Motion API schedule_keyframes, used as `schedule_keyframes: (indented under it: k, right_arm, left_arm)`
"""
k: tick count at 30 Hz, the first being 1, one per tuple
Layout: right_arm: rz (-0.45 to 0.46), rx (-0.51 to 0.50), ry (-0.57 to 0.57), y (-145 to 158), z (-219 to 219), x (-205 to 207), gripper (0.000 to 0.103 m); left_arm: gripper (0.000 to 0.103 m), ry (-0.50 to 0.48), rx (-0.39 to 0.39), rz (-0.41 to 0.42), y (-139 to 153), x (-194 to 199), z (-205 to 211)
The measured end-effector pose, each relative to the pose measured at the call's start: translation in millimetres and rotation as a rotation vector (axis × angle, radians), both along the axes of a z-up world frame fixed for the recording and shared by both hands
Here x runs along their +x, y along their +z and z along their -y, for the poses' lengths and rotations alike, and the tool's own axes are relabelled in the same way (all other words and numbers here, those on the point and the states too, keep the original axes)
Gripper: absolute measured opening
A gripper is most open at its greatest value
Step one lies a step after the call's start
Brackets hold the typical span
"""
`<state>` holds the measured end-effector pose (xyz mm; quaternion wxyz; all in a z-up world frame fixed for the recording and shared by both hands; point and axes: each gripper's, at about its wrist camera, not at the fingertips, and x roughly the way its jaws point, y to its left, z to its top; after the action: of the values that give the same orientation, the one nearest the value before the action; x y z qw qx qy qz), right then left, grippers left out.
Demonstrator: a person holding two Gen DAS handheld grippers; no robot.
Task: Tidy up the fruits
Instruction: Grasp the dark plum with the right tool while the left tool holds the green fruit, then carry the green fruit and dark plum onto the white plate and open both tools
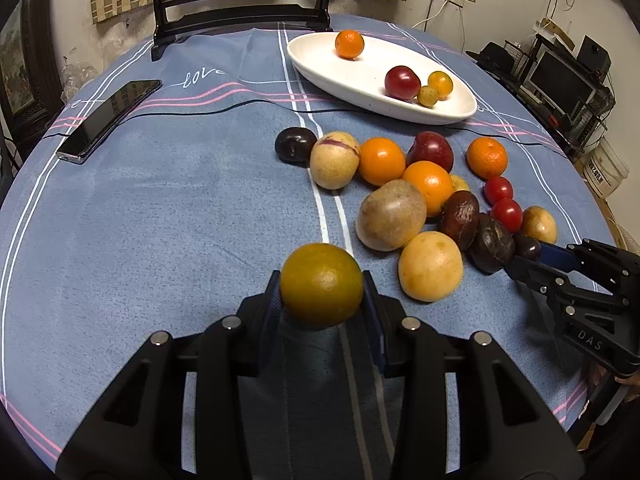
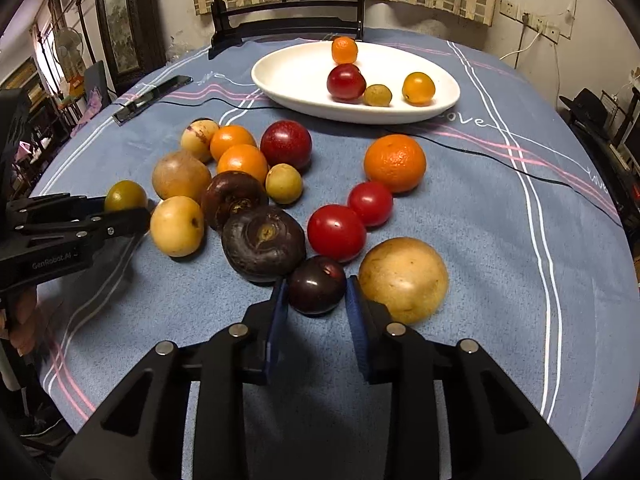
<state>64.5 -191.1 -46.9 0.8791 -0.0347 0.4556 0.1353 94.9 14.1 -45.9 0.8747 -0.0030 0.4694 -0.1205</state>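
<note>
My left gripper (image 1: 322, 280) is shut on a greenish-yellow citrus (image 1: 320, 284), held just above the blue tablecloth, left of the fruit pile. My right gripper (image 2: 317, 286) is shut on a small dark plum (image 2: 317, 286) that rests on the cloth at the near edge of the pile, between a dark wrinkled fruit (image 2: 264, 242) and a tan round fruit (image 2: 402, 276). Oranges, red tomatoes and yellow fruits lie loose around them. Farther back, the white oval plate (image 2: 288, 76) holds an orange, a red plum and two small fruits.
A black phone (image 1: 108, 120) lies at the left of the table, with a thin black cable (image 1: 240, 106) running across the cloth in front of the plate. A dark wooden stand (image 1: 240, 12) is at the far edge. The table rim curves close on the right.
</note>
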Motion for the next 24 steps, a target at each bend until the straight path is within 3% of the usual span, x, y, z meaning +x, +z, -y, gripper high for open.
schedule_keyframes:
  k: [13,24]
  right_arm:
    - [0.104,0.087,0.03,40.0,19.1,-32.8,0.031]
    - [0.201,0.066,0.012,74.4,30.7,-8.8,0.031]
  left_arm:
    - [0.038,-0.013,0.003,0.07,28.4,-13.3,-0.3]
    - [0.039,-0.064,0.007,0.12,58.8,15.0,20.5]
